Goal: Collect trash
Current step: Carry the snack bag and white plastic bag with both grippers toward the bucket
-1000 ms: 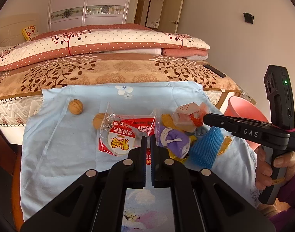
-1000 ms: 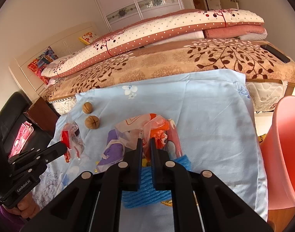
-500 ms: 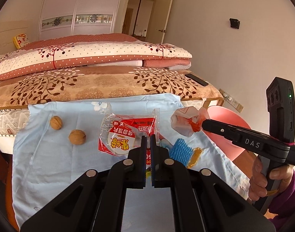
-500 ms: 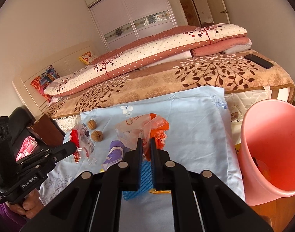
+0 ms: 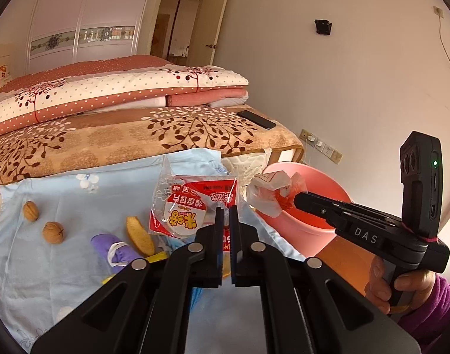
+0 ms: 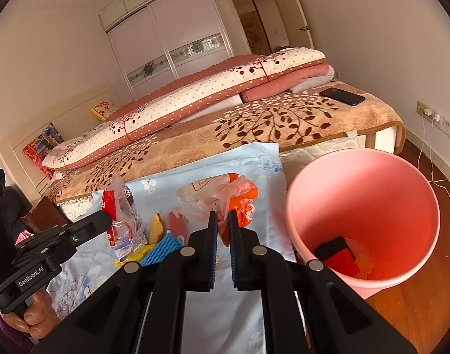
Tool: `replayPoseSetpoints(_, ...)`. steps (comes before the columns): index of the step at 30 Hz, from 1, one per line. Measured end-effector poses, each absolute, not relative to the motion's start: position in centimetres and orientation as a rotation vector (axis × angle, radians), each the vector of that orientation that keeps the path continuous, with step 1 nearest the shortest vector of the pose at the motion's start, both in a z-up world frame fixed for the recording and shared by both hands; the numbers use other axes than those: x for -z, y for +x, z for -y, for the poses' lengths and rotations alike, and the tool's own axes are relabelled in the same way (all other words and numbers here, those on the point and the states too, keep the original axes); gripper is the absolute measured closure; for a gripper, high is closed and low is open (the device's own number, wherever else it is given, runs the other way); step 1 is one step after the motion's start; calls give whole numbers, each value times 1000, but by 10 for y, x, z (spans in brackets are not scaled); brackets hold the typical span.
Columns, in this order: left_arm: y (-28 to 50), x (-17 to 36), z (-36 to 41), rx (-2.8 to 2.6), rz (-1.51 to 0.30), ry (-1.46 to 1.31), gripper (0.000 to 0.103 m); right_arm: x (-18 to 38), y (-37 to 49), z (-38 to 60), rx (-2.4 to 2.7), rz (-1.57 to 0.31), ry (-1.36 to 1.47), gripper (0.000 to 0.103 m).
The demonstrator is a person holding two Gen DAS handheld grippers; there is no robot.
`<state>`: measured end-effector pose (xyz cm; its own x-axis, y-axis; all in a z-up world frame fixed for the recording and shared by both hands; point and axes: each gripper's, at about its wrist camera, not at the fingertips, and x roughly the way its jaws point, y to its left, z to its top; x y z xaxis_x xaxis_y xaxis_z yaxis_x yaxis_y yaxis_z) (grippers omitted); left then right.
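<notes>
The pink bucket [image 6: 363, 206] at the right of the frame stands open-mouthed with only a few scraps at its bottom, while left of it the blue-clothed surface [image 6: 254, 171] is crowded by a peel, foam net [image 6: 163, 246] and possibly wrappers.

Your 2 grippers, left gripper [image 5: 226, 208] and right gripper [image 6: 223, 212], look like matt black plastic. You hold a glossy, crinkled clear snack wrapper [image 5: 192, 206] and a thin crumpled plastic bag [image 6: 222, 197]. The near pink bin [image 6: 402, 183] is smooth plastic; the blue sheet [image 5: 62, 265] soft matt cloth; 2 walnuts [image 5: 53, 232] rough-shelled
</notes>
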<state>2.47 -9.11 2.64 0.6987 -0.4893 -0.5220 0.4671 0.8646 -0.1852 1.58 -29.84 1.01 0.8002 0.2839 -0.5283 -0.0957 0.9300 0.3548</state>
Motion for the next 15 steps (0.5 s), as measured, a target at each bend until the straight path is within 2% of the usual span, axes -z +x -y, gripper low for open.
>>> replayPoseSetpoints(15,32,-28,179,687,-591,29,100,4,-1,374,-27,-596,374,96)
